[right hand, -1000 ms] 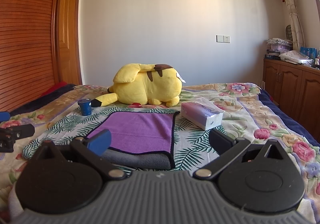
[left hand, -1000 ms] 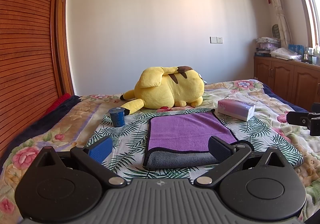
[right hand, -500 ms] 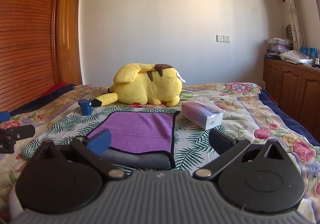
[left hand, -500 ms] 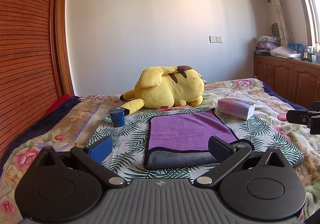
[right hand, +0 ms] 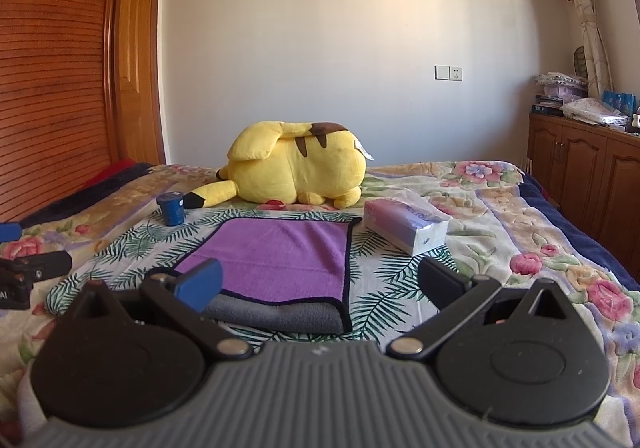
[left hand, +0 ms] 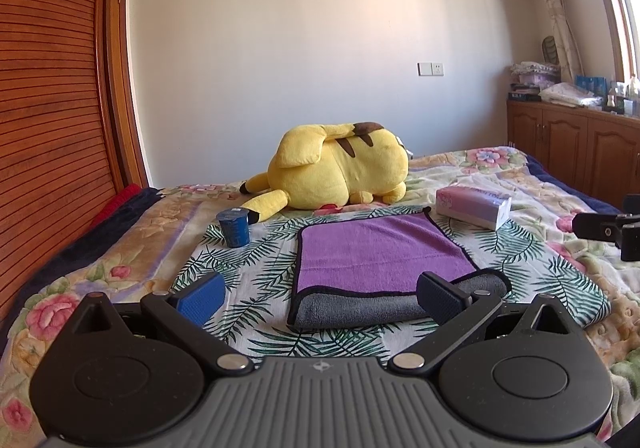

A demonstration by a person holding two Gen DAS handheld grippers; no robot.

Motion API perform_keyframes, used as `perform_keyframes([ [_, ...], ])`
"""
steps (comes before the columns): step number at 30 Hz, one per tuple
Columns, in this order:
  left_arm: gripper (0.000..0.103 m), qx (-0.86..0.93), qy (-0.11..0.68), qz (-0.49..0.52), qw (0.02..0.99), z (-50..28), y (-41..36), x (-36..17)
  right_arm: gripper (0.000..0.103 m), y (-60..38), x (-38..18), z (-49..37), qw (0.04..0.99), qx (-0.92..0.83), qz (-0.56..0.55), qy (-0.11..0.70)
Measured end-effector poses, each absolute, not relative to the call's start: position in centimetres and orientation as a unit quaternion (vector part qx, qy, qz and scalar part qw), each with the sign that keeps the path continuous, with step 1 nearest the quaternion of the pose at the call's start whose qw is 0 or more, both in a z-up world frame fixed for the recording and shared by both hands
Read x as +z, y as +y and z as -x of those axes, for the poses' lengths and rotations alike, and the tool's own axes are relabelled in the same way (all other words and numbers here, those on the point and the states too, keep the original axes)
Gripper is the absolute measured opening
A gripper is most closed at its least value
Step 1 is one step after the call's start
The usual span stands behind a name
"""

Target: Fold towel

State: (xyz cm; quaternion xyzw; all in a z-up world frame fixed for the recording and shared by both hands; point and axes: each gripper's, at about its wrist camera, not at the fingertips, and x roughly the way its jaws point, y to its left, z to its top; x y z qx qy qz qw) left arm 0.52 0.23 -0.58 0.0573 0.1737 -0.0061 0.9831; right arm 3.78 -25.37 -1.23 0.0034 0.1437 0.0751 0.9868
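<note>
Lying flat on a leaf-patterned cloth (left hand: 256, 268) on the bed (left hand: 120, 248) is one towel (left hand: 376, 248), purple side up, with its near edge showing a grey underside and a black trim. Both grippers are hovering just short of that near edge, neither one touching it. The left gripper (left hand: 320, 296) is holding its two fingers spread wide, one blue pad (left hand: 202, 298) to the left of the towel and one dark pad (left hand: 440, 296) in front of its near right corner, nothing between them. The right gripper (right hand: 320, 284) is likewise keeping its two fingers apart and gripping nothing, its blue pad (right hand: 200, 284) sitting in front of the towel's near left corner. Beyond the towel, one yellow plush toy (right hand: 296, 172) is lying on its side; one blue cup (right hand: 171, 208) is standing at the far left, and one tissue pack (right hand: 404, 224) is resting just beside the far right corner.
</note>
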Motion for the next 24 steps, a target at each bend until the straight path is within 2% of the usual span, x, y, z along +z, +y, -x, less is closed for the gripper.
perform_keyframes([
  [24, 0.087, -0.007, 0.227, -0.072, 0.971, -4.2, -0.7, -2.5, 0.103, -24.1, -2.6, -7.2, 0.979, 0.083, 0.006, 0.184],
])
